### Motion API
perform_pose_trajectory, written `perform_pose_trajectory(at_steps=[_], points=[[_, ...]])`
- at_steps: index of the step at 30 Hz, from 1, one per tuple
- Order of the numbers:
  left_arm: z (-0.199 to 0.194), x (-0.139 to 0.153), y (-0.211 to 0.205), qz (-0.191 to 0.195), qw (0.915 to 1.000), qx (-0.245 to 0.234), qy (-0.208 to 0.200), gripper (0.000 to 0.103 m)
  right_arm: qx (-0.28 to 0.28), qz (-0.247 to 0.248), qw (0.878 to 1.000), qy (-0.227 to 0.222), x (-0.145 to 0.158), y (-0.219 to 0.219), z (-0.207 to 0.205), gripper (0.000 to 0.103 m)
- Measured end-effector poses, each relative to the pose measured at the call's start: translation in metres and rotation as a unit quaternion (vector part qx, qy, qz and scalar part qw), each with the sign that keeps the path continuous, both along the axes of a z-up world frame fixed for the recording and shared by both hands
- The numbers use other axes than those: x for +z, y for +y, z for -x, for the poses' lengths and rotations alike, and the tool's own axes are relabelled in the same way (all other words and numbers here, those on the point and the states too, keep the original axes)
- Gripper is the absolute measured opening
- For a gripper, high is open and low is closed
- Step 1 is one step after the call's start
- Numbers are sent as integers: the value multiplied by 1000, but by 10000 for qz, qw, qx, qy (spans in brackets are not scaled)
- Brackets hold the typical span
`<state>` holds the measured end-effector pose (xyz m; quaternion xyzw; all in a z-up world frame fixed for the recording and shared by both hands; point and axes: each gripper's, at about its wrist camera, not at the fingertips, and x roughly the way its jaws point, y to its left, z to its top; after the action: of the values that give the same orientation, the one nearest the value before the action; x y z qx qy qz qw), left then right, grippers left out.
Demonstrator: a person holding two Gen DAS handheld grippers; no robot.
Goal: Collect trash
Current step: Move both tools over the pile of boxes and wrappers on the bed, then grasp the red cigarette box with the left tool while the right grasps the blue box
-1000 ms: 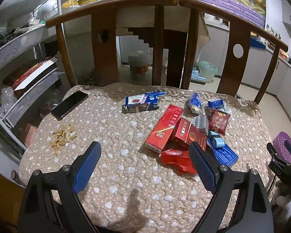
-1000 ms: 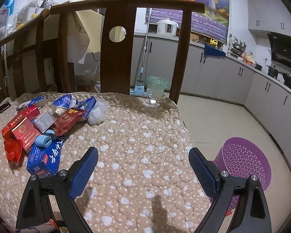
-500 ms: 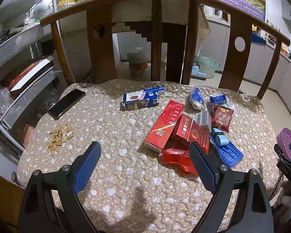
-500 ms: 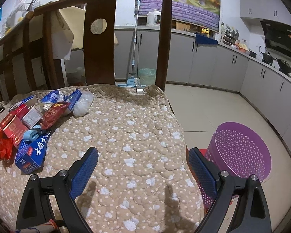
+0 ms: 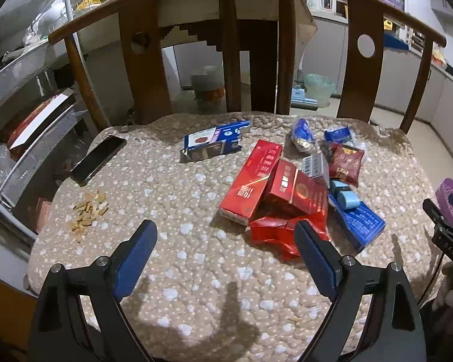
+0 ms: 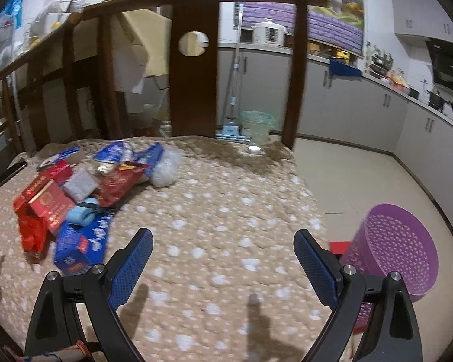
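Observation:
A heap of trash lies on the beige quilted seat (image 5: 172,199): a long red carton (image 5: 250,182), a red box (image 5: 297,188), a crumpled red wrapper (image 5: 274,232), a blue box (image 5: 359,221), a dark red snack bag (image 5: 345,163) and a blue-and-white box (image 5: 216,141). My left gripper (image 5: 225,235) hovers open just in front of the heap, nothing between its fingers. In the right wrist view the same heap (image 6: 72,199) sits at the left. My right gripper (image 6: 223,244) is open over bare quilt. A purple mesh bin (image 6: 398,247) stands on the floor to its right.
A black phone (image 5: 99,158) and a small pile of seed shells (image 5: 87,209) lie at the seat's left. Wooden chair backs (image 5: 145,75) rise behind the seat. A wire rack (image 5: 21,96) stands left. Grey kitchen cabinets (image 6: 362,114) line the far wall.
The left gripper has dipped slightly toward the seat, so the heap looks a little closer. The right wrist view swung right, then back left; the purple bin sits at the right edge again.

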<state>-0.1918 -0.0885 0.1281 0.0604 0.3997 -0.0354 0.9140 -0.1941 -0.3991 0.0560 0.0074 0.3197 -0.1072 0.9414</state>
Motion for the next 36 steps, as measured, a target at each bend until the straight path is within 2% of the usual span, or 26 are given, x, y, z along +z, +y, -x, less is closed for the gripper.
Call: perform_pose_trajectory(at_steps=[4, 7, 11, 12, 18, 23, 28, 31, 34, 35, 36], points=[[-2, -2, 6, -133, 9998, 140, 46, 91, 362, -40, 9993, 19, 0, 20, -6, 96], [-7, -5, 13, 18, 9997, 130, 190, 88, 672, -179, 9976, 39, 0, 35, -9, 96], [-20, -10, 16, 114, 9993, 64, 355, 65, 1140, -498, 9921, 142, -1, 54, -17, 96], [-24, -12, 16, 169, 9990, 51, 420, 63, 1226, -532, 9909, 164, -2, 60, -19, 96], [-58, -27, 11, 375, 9966, -98, 722, 63, 1682, -568, 9831, 455, -15, 87, -32, 94], [-85, -42, -5, 322, 9940, -447, 946, 63, 1764, -645, 9799, 679, -27, 91, -44, 92], [-108, -61, -19, 68, 9920, -622, 1100, 63, 1736, -787, 9779, 864, -36, 93, -59, 88], [-119, -73, -22, -3, 9893, -668, 1293, 63, 1710, -887, 9762, 999, -43, 93, -67, 83], [-122, -85, -25, -34, 9871, -650, 1463, 63, 1689, -1037, 9737, 1121, -48, 91, -70, 71], [-122, -88, -25, -24, 9865, -622, 1514, 60, 1686, -1101, 9728, 1142, -49, 89, -71, 66], [-121, -89, -24, 13, 9865, -603, 1526, 46, 1693, -1207, 9712, 1167, -49, 86, -71, 64]])
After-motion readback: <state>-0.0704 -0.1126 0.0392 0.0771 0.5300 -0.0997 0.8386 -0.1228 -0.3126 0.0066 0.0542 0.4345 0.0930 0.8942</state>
